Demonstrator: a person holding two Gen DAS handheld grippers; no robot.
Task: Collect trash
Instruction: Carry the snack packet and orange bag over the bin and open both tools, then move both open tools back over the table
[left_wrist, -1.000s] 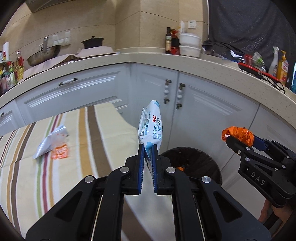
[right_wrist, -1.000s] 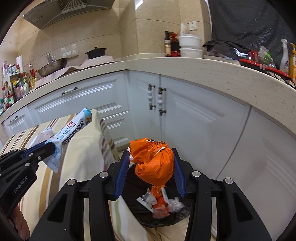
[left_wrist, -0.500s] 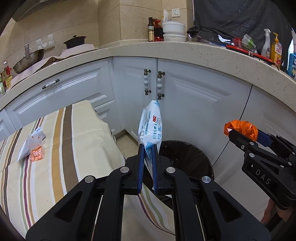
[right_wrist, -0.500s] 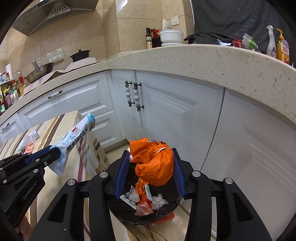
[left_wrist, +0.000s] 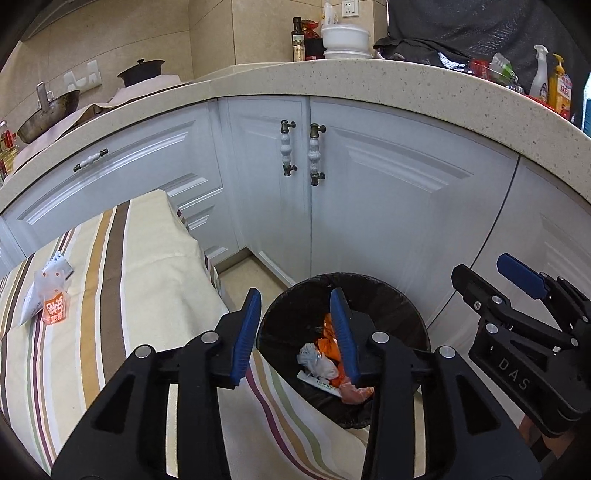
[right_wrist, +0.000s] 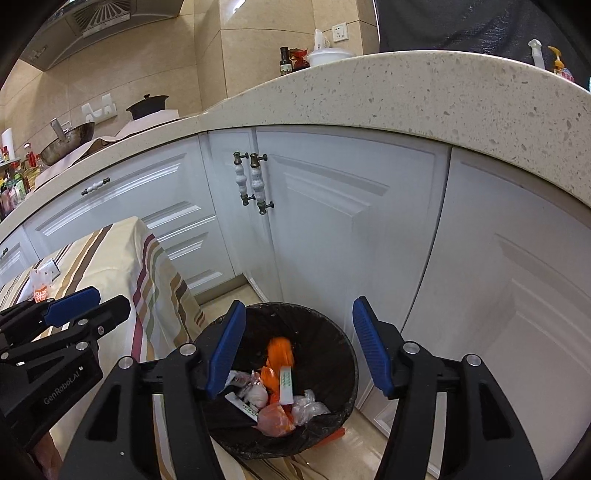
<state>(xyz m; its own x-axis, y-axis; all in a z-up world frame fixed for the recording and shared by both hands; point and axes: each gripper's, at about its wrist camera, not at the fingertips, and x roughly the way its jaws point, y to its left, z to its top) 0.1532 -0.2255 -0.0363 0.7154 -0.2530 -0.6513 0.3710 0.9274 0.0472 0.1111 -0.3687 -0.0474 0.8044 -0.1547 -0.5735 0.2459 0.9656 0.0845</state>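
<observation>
Both loads are gone: half a second ago the left gripper (left_wrist: 295, 332) clamped a white packet and the right gripper (right_wrist: 299, 347) an orange wrapper; now both sets of fingers stand apart and empty above the bin (right_wrist: 343, 343), trash inside. One packet (left_wrist: 50, 299) remains on the desk (left_wrist: 140, 266). Cabinets stand near behind the bin; open room lies desk-side.

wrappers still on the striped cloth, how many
1 wrapper, white and orange, lies on the cloth toward its far left, also seen in the right wrist view. A white packet seems tucked under it; more may lie out of frame.
</observation>
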